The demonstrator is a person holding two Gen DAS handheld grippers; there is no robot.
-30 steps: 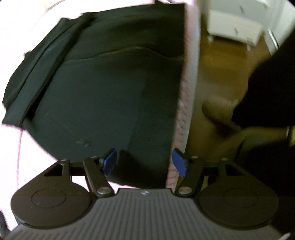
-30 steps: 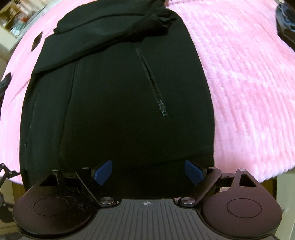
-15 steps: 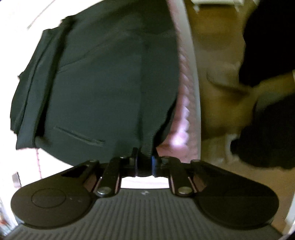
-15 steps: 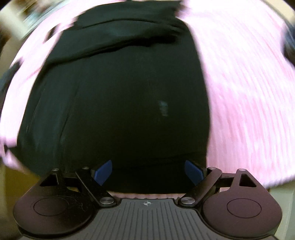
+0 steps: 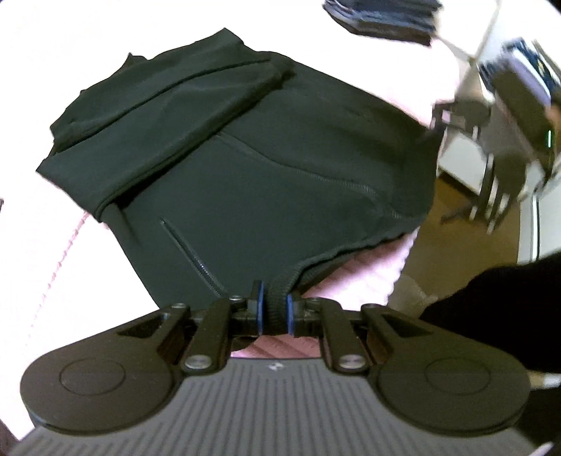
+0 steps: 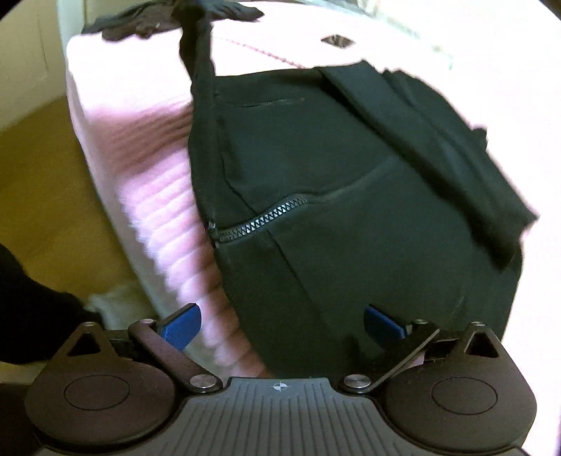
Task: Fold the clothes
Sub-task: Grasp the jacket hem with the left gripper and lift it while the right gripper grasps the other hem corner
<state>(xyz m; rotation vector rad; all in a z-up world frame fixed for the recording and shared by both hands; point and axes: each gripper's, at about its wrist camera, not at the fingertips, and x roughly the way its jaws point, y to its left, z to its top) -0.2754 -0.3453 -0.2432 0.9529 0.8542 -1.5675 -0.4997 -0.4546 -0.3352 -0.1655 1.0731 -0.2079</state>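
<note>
Item: black jacket [image 5: 266, 168], lying flat on a pink-covered bed [image 6: 140, 147], one sleeve [image 5: 168, 105] already folded across the body, its near hem at the bed edge. Change noted: a second ago the left gripper [image 5: 272, 312] stood with jaws apart over the hem corner; it is now clamped on the ribbed hem [image 5: 278, 298], and that corner has come up off the pink cover, the edge running from the jaws in a raised curve. Reading: the lift for the next fold has probably begun on the left side only. Right gripper [image 6: 280, 326]: a second ago squared above the jacket's middle, now turned and set over the opposite hem corner by the zip [image 6: 266, 217]; jaws wide apart and opening, the hem lying between the blue pads without being pressed; nothing held. Likely requirement: a matching grip on this corner before the hem can be carried over evenly. Other stock: dark clothes [image 6: 175, 21] at the far end of the bed; wooden floor [image 6: 42, 196] beside it.
</note>
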